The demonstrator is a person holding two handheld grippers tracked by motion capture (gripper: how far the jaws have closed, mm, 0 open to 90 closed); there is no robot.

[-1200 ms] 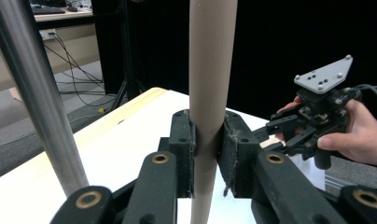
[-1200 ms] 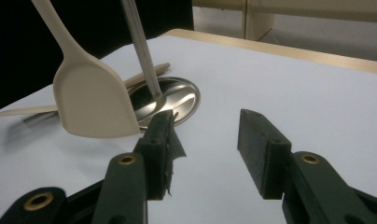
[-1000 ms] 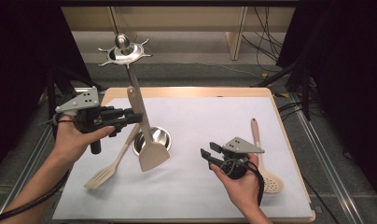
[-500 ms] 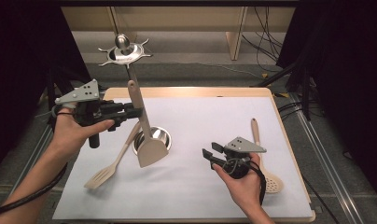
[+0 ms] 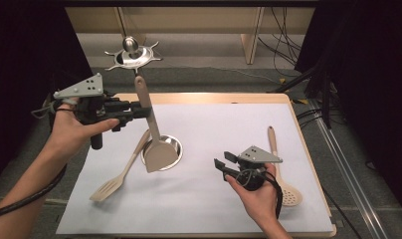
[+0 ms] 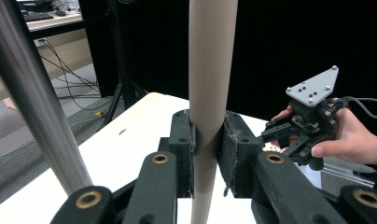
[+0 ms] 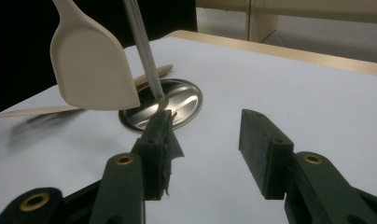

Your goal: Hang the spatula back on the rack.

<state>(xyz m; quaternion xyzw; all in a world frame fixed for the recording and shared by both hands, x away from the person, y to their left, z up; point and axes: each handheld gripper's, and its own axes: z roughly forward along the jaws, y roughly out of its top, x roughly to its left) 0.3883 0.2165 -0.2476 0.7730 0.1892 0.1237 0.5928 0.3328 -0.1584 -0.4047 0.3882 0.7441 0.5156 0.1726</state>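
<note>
My left gripper (image 5: 138,110) is shut on the handle of a pale wooden turner (image 5: 156,153), which hangs nearly upright with its blade just above the round metal base (image 5: 173,149) of a utensil stand. In the left gripper view the jaws (image 6: 206,154) clamp the handle (image 6: 211,70), with the stand's steel pole (image 6: 32,98) close on the left. My right gripper (image 5: 226,162) is open and holds nothing, low over the white mat. Its view shows the open jaws (image 7: 206,140), the turner blade (image 7: 91,70) and the base (image 7: 165,105) ahead.
A slotted wooden spatula (image 5: 120,173) lies left of the base. A slotted spoon (image 5: 284,175) lies by the right hand near the mat's right edge. The stand's hooked top ring (image 5: 132,51) is above the table's far edge. Cables run on the floor at the back right.
My left gripper has lifted the turner a little and drawn it slightly left. The right gripper has barely moved and stays open.
</note>
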